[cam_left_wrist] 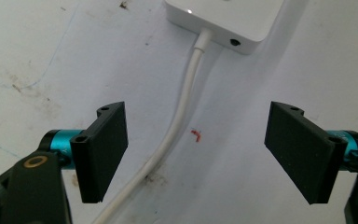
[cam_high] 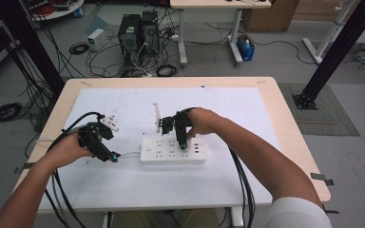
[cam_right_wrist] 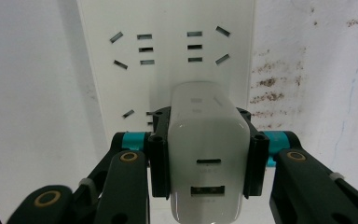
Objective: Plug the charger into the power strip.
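Across the middle of the high view lies a wooden table [cam_high: 285, 109] under a stained white mat [cam_high: 228, 104]; grey floor, cables and computer towers [cam_high: 139, 32] fill the top of the frame. At centre sits a white power strip [cam_high: 172, 150]. Over it the right gripper [cam_right_wrist: 207, 154] is clamped on a white charger [cam_right_wrist: 206, 154]. Left of it, the left gripper [cam_left_wrist: 196, 154] has jaws wide apart astride the strip's cord [cam_left_wrist: 179, 116]. Bare mat stretches toward the right and near edges
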